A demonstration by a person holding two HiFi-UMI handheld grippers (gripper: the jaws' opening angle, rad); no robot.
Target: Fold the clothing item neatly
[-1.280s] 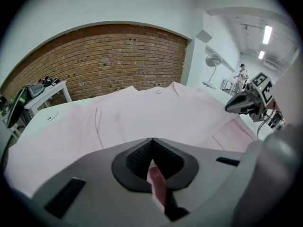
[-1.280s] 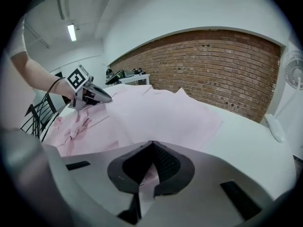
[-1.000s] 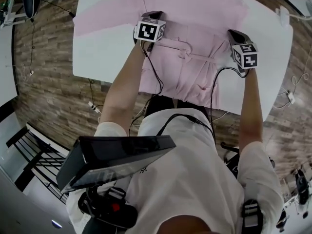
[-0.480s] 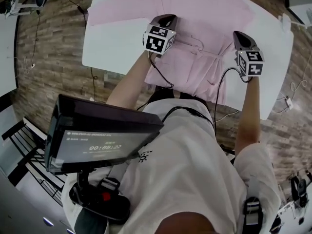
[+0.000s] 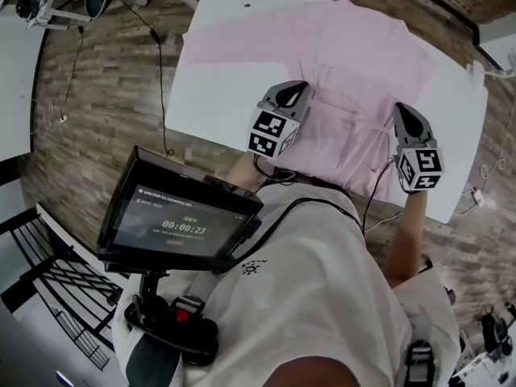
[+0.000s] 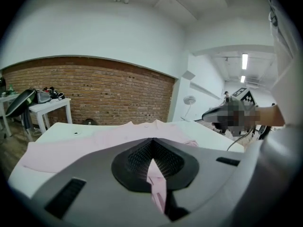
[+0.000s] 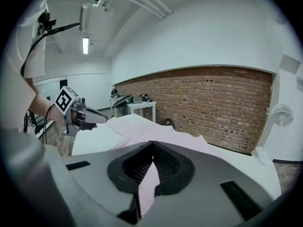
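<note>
Pink, thin-looking cloth is making up the garment (image 5: 355, 47), which is lying spread across the white table (image 5: 211, 95). What looks like its collar is pointing to the far edge, and its near hem is hanging up off the surface toward the person. It is probably going to handle as light, soft and limp: it should sag between any two held points, drag and wrinkle where it slides over the table, and take a crease wherever it is laid down. The sensible places to hold it are the two outer edges of the hem, level with each other, so that the fold line is running straight across the body of the garment. That is roughly where it is being held. The left gripper (image 5: 295, 91) is pinching a narrow strip of the pink fabric between pads that are pressed together, and the right gripper (image 5: 405, 113) is doing the same on the opposite side. Neither is showing any gap beyond the cloth itself. Both are hovering above the near half of the table, about the garment's width apart and at a similar height, each tilting a little downward and pointing away from the person. The forearms are reaching forward from the body, with the elbows bent. A dark screen (image 5: 181, 216) is riding on a mount at the person's chest, and a brick wall (image 6: 94, 89) is standing beyond the table.
</note>
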